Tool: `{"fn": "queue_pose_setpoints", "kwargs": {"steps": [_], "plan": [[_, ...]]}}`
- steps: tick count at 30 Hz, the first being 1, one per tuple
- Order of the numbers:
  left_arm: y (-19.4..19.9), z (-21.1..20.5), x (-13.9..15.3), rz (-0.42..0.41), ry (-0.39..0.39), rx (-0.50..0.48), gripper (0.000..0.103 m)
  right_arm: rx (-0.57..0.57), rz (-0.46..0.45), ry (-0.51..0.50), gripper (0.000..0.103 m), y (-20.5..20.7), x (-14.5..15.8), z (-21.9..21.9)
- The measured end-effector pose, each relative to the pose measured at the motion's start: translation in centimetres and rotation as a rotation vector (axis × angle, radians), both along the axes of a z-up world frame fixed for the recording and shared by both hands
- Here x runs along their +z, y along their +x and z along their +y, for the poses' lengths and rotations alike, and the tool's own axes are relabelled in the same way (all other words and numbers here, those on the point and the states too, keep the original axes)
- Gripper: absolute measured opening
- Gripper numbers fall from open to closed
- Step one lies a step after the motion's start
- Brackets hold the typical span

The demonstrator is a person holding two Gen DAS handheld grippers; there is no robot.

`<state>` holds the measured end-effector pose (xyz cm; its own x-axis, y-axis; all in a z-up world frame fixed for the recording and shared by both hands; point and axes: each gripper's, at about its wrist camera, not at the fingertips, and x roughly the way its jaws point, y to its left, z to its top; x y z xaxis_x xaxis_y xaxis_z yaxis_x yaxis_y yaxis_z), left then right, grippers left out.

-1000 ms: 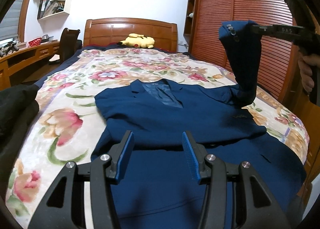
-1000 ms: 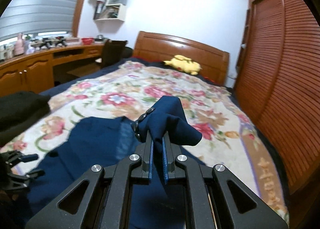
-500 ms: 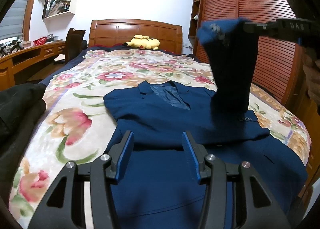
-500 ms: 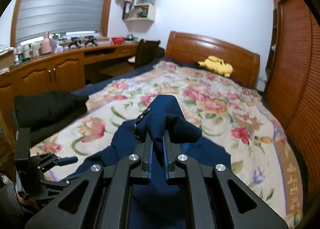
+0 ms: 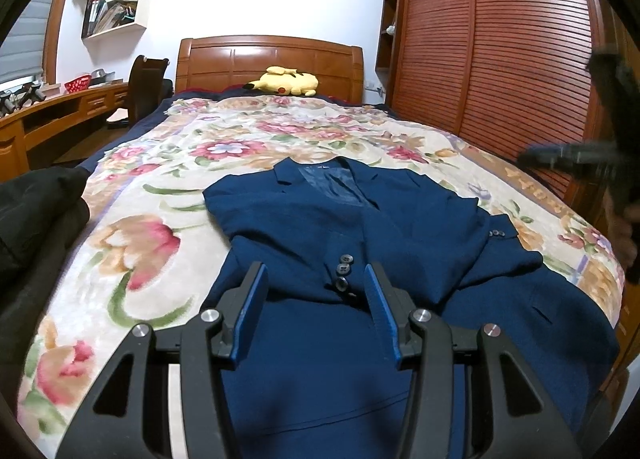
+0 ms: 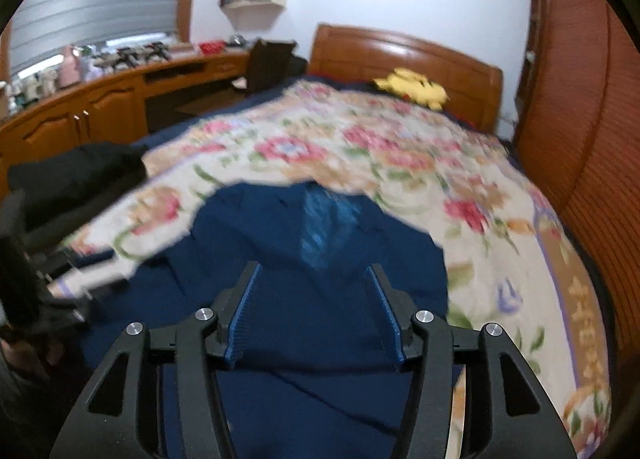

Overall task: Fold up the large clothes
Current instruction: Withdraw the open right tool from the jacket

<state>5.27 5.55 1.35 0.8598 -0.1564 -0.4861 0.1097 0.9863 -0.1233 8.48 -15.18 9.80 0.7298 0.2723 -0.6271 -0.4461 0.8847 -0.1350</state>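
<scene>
Floral quilt [image 5: 160,195] under smooth navy jacket [image 5: 320,219]

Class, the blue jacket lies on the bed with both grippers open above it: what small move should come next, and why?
Probably the left gripper should lower and pinch the jacket hem in front of it. Both sleeves already lie folded across the chest, the right gripper has just been opening with nothing between its fingers, and the lower half lies unfolded.

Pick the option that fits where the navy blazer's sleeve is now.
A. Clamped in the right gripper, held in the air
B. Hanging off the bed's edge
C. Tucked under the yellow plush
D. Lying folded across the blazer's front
D: the sleeve lies across the navy blazer, and the right gripper stands open with nothing in it.
</scene>
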Motion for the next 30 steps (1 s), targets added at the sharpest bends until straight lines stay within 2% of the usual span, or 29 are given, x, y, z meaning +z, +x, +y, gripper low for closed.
{"fn": "queue_pose_setpoints", "kwargs": {"steps": [9,14,22,30], "plan": [[0.5,-0.9,-0.4,0.015,0.011,-0.007,0.049,-0.152,0.162,-0.010,0.054,1.2,-9.3,-5.9],[1.0,-1.6,-1.0,0.034,0.027,-0.009,0.049,-0.185,0.196,-0.040,0.054,1.8,-12.2,-7.0],[1.1,-1.7,-1.1,0.046,0.033,-0.020,0.049,-0.195,0.227,-0.039,0.056,2.1,-14.7,-7.3],[2.9,-2.9,-1.1,0.099,0.075,-0.020,0.049,-0.197,0.224,-0.007,0.057,2.0,-14.8,-7.8]]}}
